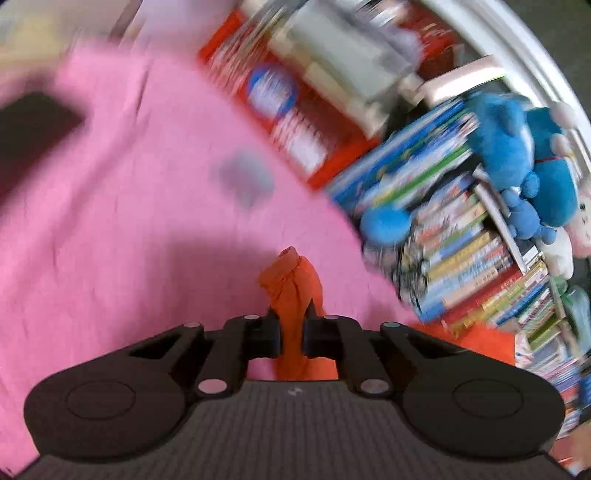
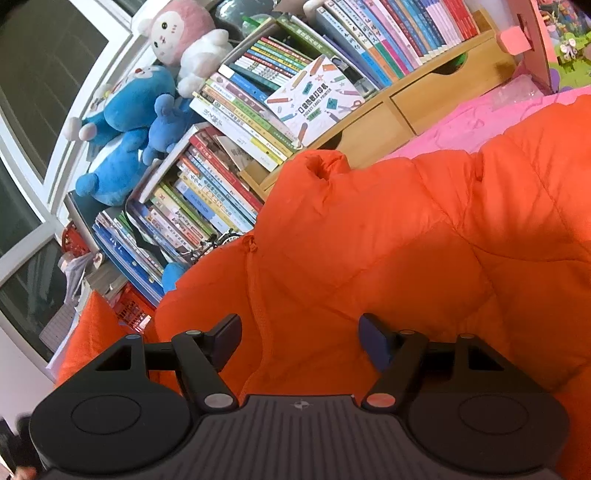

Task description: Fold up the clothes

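Observation:
An orange quilted jacket [image 2: 424,240] lies bunched on the pink bedsheet [image 2: 465,125], filling most of the right wrist view. Over it hovers my right gripper [image 2: 300,341], open, its fingers spread above the zip line with nothing between them. In the blurred left wrist view my left gripper [image 1: 291,326] is shut on a twisted end of the orange jacket [image 1: 291,288], which sticks up past the fingers above the pink sheet [image 1: 129,203].
A wooden bookshelf [image 2: 388,122] packed with books stands just behind the bed. Blue plush toys [image 2: 125,122] and a pink plush [image 2: 177,26] sit by the window. A red box [image 1: 280,107] and a dark flat object [image 1: 33,129] border the sheet.

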Demonstrator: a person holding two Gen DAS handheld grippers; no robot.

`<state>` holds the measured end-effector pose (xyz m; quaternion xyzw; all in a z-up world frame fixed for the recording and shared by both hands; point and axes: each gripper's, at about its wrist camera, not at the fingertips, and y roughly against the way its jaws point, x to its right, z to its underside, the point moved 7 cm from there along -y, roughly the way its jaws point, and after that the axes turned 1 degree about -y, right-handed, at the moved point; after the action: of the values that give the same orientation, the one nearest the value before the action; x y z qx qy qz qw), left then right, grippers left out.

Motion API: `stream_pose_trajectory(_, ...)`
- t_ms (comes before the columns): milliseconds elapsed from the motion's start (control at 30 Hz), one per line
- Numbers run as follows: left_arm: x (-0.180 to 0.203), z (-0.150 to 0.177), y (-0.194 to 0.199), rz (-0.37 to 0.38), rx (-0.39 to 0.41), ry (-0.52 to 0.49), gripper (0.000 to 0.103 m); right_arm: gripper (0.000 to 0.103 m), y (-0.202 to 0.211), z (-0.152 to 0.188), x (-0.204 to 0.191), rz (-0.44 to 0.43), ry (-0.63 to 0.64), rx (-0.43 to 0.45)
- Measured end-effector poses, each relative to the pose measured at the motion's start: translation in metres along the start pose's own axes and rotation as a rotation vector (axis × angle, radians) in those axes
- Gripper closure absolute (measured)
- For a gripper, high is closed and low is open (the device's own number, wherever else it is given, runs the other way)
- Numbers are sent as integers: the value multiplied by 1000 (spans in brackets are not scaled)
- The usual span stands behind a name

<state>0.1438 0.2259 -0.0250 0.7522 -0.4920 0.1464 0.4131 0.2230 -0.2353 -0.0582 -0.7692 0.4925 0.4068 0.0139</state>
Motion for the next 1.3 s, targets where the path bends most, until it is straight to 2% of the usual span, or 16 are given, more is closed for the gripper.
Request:
stream_pose_trajectory(167,-1,-97,23,-101,248,-182,94,31,1,-10,-17,86,159,4)
stream_pose_trajectory(267,-16,-157,28,-227,383,-272,94,28,2,-16,-27,137,255,7)
stream_pose_trajectory(333,-37,-186,22,-316,417,-294,94,28,2,-20,-34,171,318,9)
stream_pose_trajectory(367,-47,-197,17,-354,422,-302,94,28,3,-22,-38,189,350,9)
stream_pose_trajectory(467,-76,-202,-6,-448,363,-331,94,28,4,-29,-48,240,445,12)
stream_pose_trajectory(667,-119,-170,-48,-630,153,-391,91,27,-26,-9,-31,300,463,-61)
stream_pose_trajectory(767,-125,-163,-42,-687,129,-375,83,24,-35,-1,-27,334,487,-96)
stream_pose_trajectory(800,-120,-163,-29,-682,156,-350,80,19,-39,1,-27,354,500,-116)
stream_pose_trajectory(833,-114,-164,-16,-669,191,-327,67,14,-43,4,-26,380,513,-139)
stream_pose_trajectory(867,-106,-164,0,-635,247,-311,44,13,-47,6,-26,408,533,-161)
stream_pose_trajectory(933,-86,-164,31,-587,352,-307,21,12,-51,8,-28,435,550,-171)
stream_pose_trajectory(1000,-59,-160,52,-541,393,-359,21,13,-49,5,-31,421,541,-181)
stream_pose_trajectory(1067,-24,-148,58,-410,358,-429,21,14,-45,0,-34,383,520,-193)
stream_pose_trajectory(1133,21,-116,54,-205,266,-511,21,14,-40,-17,-39,310,444,-191)
stream_pose_trajectory(1233,86,-46,33,70,101,-639,20,13,-47,-52,-48,251,353,-178)
stream_pose_trajectory(1300,115,6,8,161,-17,-695,20,8,-56,-78,-54,229,299,-166)
